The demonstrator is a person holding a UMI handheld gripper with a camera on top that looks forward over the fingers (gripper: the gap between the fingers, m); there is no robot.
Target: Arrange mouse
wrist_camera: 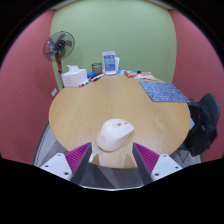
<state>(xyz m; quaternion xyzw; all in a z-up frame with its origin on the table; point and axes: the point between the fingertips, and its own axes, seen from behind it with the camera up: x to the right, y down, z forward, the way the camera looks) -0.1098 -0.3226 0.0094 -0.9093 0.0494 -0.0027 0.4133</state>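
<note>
A white computer mouse [116, 134] sits between my gripper's fingers, its nose pointing away over the round wooden table [90, 110]. My gripper [114, 155] is shut on the mouse, with the magenta pads [76, 158] pressing its two sides. The mouse's rear end is hidden behind the fingers. A blue-grey patterned mouse mat [162, 92] lies on the table at the far right, well beyond the fingers.
A standing fan [58, 46] is behind the table at the far left. A white box [75, 76], an upright blue-and-white box [109, 63] and small items [135, 75] line the far edge. A black chair with dark cloth [204, 122] stands at the right.
</note>
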